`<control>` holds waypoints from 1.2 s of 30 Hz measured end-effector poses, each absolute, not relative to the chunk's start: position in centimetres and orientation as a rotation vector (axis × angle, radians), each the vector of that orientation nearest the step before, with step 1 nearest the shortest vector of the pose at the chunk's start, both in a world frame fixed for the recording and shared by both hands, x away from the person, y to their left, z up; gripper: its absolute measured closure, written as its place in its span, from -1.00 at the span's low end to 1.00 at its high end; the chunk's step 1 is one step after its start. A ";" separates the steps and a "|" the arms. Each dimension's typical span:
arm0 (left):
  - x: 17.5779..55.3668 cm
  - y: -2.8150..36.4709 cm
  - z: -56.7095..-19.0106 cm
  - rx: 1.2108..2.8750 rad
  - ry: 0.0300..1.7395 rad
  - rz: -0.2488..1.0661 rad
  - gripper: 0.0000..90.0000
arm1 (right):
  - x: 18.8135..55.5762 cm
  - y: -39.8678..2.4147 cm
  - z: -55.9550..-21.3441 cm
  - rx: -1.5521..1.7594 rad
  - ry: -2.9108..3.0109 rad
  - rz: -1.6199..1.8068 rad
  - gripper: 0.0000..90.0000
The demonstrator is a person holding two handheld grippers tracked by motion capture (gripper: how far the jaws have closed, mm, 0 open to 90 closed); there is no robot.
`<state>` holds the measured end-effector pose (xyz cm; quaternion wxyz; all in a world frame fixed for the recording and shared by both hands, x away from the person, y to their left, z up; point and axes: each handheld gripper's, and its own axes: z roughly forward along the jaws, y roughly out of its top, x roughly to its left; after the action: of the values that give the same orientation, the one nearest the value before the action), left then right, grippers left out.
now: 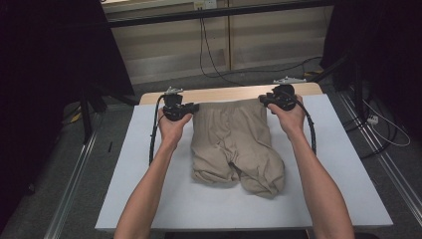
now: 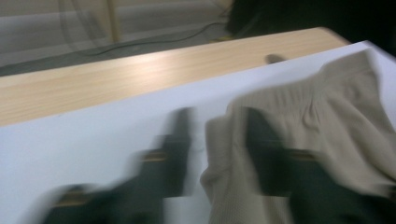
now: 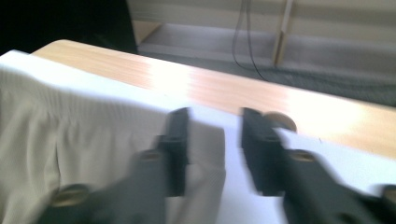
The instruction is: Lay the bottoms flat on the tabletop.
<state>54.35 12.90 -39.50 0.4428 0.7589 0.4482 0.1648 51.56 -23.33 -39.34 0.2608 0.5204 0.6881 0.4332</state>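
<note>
High view: one pair beige shorts (image 1: 234, 144) flat on white tabletop (image 1: 149, 199), waistband far, two legs toward person. Left gripper (image 1: 189, 108), right gripper (image 1: 266, 101) at waistband corners, jaws parted, fabric released.

One pair of shorts, two grippers, two hands, one table.

One pair of beige shorts (image 1: 234, 144) lies on one white mat (image 1: 149, 189), which covers one wooden table (image 1: 224, 93); a single strip of bare wood shows along the far edge. The shorts have two legs and one gathered waistband. Two black grippers are counted, the left gripper (image 1: 191, 108) and the right gripper (image 1: 263, 100), each with two jaws and one trailing cable, each held in one of the person's two hands. Two bare forearms enter from the near side. One round hole (image 3: 280, 120) shows in the wood.
</note>
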 end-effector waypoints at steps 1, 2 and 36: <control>54.3 13.0 -39.7 1.904 1.106 0.434 0.11 | 51.5 -23.4 -39.4 1.422 1.861 1.188 0.38; 54.1 13.1 -39.9 1.904 1.093 0.429 0.07 | 51.3 -23.4 -39.5 1.414 1.869 1.202 0.38; 32.7 16.2 -42.0 2.096 0.756 0.201 0.33 | 29.2 -17.2 -42.9 1.000 2.292 1.385 1.00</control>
<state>32.74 16.16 -41.99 0.4368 0.8427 0.3040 0.0807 29.16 -17.19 -42.90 0.1410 0.3464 0.7937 0.4798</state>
